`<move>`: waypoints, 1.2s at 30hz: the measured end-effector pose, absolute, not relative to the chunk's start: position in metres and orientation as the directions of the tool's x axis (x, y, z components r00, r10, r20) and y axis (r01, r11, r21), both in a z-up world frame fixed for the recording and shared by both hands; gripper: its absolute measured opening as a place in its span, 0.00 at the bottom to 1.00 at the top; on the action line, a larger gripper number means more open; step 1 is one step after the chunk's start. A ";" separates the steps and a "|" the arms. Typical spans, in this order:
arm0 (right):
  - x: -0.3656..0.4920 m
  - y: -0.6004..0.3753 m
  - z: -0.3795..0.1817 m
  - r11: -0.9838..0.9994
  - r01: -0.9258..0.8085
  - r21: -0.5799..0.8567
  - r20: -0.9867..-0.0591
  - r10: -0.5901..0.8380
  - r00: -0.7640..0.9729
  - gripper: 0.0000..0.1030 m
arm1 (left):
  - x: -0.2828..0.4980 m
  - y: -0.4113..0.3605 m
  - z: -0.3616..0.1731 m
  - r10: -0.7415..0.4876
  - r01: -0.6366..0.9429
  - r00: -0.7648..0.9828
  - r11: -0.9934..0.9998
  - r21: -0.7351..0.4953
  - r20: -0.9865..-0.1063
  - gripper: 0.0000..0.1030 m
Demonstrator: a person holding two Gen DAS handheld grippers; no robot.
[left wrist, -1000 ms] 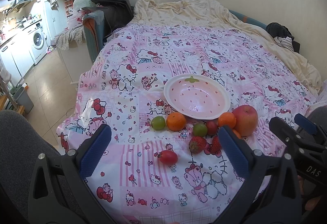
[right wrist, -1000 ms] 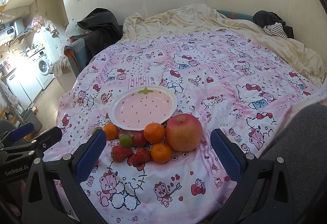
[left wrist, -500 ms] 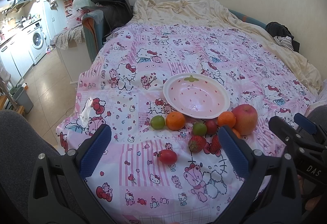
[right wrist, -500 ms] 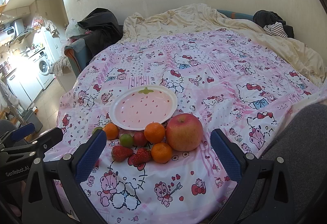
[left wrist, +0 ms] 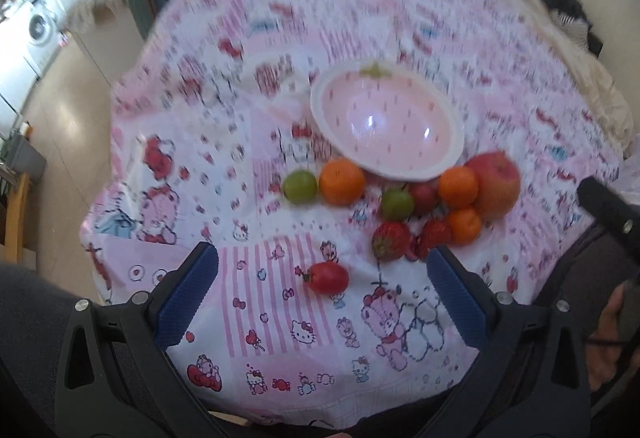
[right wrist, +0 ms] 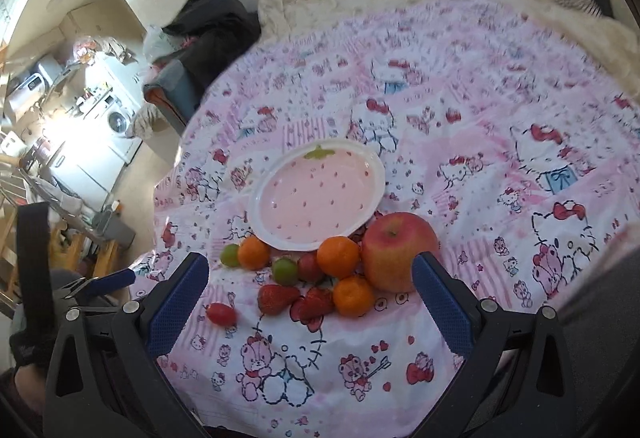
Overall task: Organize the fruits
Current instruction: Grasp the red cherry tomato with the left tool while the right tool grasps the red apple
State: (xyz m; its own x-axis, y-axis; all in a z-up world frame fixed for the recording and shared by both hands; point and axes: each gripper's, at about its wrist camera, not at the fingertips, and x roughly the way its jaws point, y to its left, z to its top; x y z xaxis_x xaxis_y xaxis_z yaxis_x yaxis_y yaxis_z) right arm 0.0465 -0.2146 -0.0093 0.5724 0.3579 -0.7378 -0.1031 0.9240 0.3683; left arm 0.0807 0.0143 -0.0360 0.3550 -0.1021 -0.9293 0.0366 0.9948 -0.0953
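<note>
The empty pink strawberry-shaped plastic plate [left wrist: 386, 126] sits mid-frame on the bed; all the fruit lies loose below it. The left gripper [left wrist: 322, 288], fingers released and just closing slightly, frames the small red tomato [left wrist: 328, 277]. The right gripper [right wrist: 310, 304] is spread, empty. Likely next: descend, pinch gently.

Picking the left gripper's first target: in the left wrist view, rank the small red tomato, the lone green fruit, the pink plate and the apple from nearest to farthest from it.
1. Small red tomato, between the open left gripper fingers.
2. Lone green fruit, ahead, slightly left.
3. Apple, far right; pink plate, centre: too close to call.
</note>
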 end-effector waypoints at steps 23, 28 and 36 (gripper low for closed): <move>0.073 -0.254 -0.049 0.902 0.069 0.427 -0.800 0.341 0.494 1.00 | 0.078 0.005 -0.102 -0.067 0.048 0.129 0.997 -0.062 -0.989 0.43; 0.087 -0.267 -0.064 0.891 0.158 0.425 -0.844 0.328 0.424 1.00 | 0.073 0.011 -0.103 -0.072 0.070 0.134 0.996 -0.063 -0.988 0.43; 0.116 -0.276 -0.121 0.860 0.300 0.413 -0.907 0.359 0.221 0.84 | 0.069 0.013 -0.101 -0.097 0.070 0.156 0.994 -0.087 -0.983 0.32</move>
State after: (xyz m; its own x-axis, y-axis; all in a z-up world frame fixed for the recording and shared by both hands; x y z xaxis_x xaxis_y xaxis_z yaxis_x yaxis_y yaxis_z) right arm 0.1164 -0.2756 -0.1205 0.2207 0.3590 -0.9069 0.2999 0.8598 0.4134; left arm 0.0695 0.0126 -0.1006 0.1560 -0.0968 -0.9830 0.0696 0.9938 -0.0868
